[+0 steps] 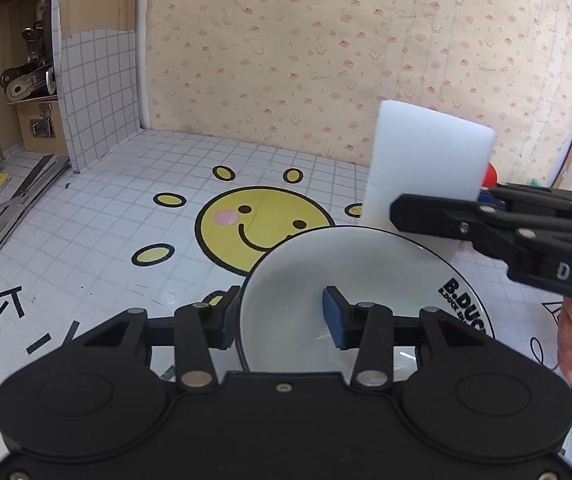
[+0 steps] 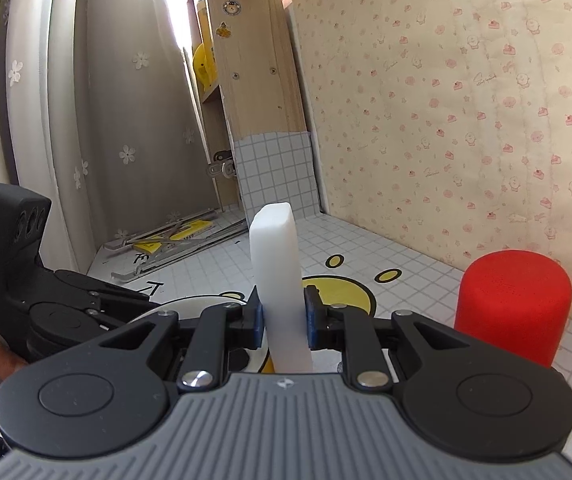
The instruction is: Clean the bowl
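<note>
The left tool (image 1: 282,316) pinches the near-left rim of the white bowl (image 1: 365,280), one finger outside the wall and the blue-padded finger (image 1: 335,316) inside it, so the bowl sits tilted with its opening turned toward the left wrist camera. The bowl has a thin black rim line and black "B.DUCK" lettering on its inner wall at the right. It is held over the desk (image 1: 106,216), whose white grid-patterned cover carries a large yellow smiley face (image 1: 254,224) ringed by yellow ovals. The right tool (image 2: 284,316) is pressed onto a white sponge block (image 2: 276,276), gripping its lower part with the blue pads on either flat side; the block stands upright above the fingers. In the left wrist view the sponge (image 1: 425,168) appears just above and behind the bowl's far right rim, with the right tool (image 1: 437,216) coming in from the right; whether sponge and bowl touch cannot be told. A red cylinder (image 2: 513,304) stands on the desk to the right of the sponge, near the pink-patterned wallpaper (image 2: 465,120). A wooden shelf unit (image 1: 26,60) with metal parts stands at the desk's far left.
</note>
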